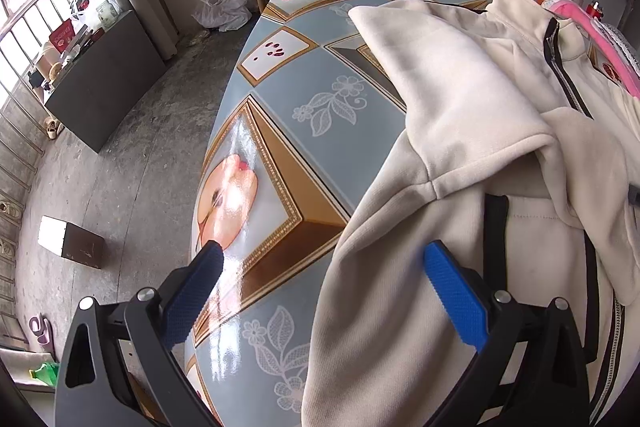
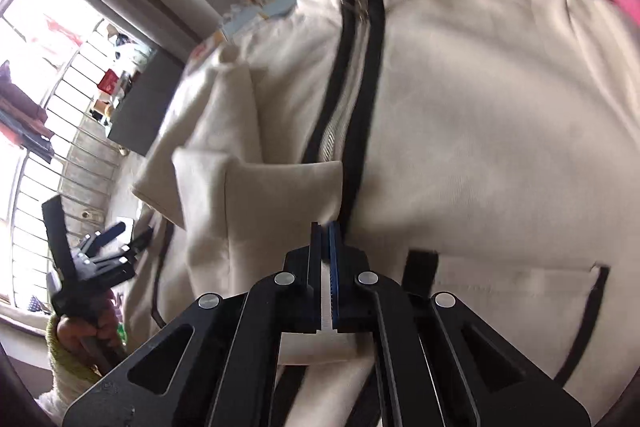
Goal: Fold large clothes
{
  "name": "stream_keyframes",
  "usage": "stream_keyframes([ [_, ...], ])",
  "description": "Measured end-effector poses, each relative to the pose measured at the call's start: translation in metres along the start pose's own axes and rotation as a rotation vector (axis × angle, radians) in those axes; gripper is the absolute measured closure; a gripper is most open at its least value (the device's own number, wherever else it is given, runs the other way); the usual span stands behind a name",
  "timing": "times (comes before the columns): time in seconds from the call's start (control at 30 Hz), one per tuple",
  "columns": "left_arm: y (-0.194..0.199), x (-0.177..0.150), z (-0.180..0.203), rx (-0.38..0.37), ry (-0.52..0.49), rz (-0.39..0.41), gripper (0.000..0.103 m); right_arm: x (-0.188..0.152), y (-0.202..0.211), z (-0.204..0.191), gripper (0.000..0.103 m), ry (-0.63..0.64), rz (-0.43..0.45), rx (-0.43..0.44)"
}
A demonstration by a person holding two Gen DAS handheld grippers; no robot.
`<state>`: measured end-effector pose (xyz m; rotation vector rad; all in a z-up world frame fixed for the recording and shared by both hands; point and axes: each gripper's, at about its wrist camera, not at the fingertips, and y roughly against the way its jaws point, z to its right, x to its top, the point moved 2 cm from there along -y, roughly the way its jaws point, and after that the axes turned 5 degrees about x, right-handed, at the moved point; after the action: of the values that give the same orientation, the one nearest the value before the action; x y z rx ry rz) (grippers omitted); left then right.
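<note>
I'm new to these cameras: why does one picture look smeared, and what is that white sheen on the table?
Right wrist view: the cream jacket and its zipper are streaked by motion blur. Left wrist view: sharp, but window light glares off the glossy tablecloth, and the fisheye lens bends the table edge.

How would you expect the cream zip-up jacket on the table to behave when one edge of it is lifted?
The cream jacket will probably drape limply, since its sleeve already lies folded and creased. The fabric looks thick and fleecy, so it is likely fairly heavy for cloth. It may slide easily on the glossy tablecloth.
</note>
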<state>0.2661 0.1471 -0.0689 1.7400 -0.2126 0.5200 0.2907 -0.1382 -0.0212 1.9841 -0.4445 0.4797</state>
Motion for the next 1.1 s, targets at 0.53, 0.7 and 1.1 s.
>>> stream_keyframes([
  [0.53,0.024,0.005,-0.014,0.064,-0.015,0.15,0.004,0.039,0.075,0.124,0.1,-0.227,0.248,-0.216],
  [0.7,0.003,0.014,-0.004,0.06,-0.129,0.099,0.005,0.042,0.072,0.127,0.097,-0.246,0.228,-0.219],
  [1.1,0.014,0.006,0.001,-0.011,-0.172,0.122,0.034,0.1,0.036,-0.049,0.048,0.194,0.14,-0.147],
])
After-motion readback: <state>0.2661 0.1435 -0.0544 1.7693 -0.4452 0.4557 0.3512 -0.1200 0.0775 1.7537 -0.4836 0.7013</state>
